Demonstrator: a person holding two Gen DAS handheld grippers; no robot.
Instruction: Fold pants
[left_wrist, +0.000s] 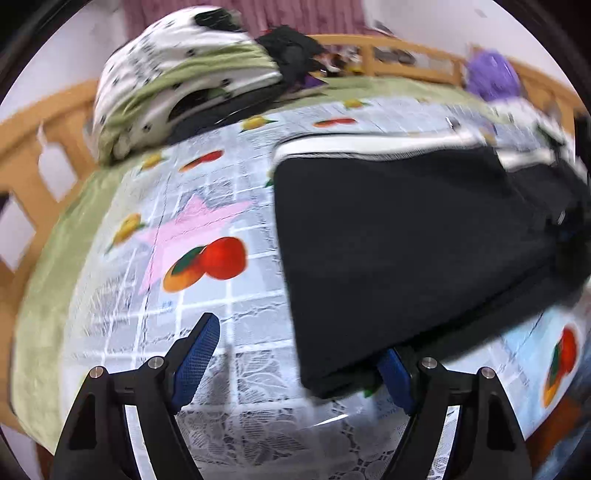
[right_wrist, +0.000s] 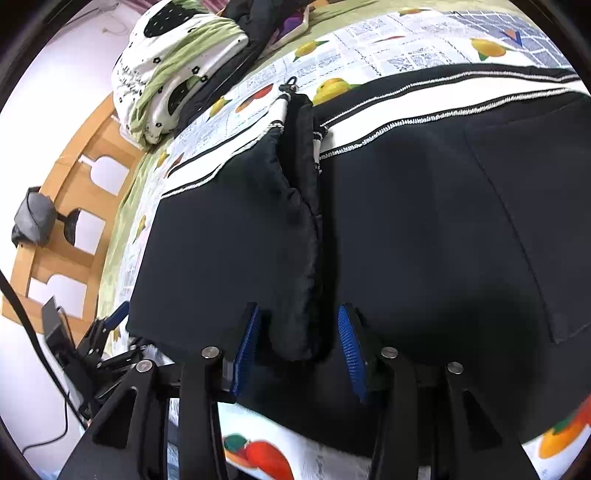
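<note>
Between the open right hand-held gripper (right_wrist: 299, 350) fingers lies a pants (right_wrist: 424, 229) fold; left hand-held gripper (left_wrist: 295, 363) gapes beside them.

a bed with a fruit-print sheet (left_wrist: 207, 258), wooden rails (right_wrist: 62, 206) at its far side, white wall (right_wrist: 44, 110) behind, folded bedding (left_wrist: 177, 77) far left.

Bare fruit-print sheet (left_wrist: 207, 236) lies open ahead of the spread left gripper (left_wrist: 295, 354) up to the piled bedding (left_wrist: 177, 85) and wooden rail (left_wrist: 26, 147), while the black pants (right_wrist: 424, 221) cover the bed under the right gripper (right_wrist: 295, 347).
</note>
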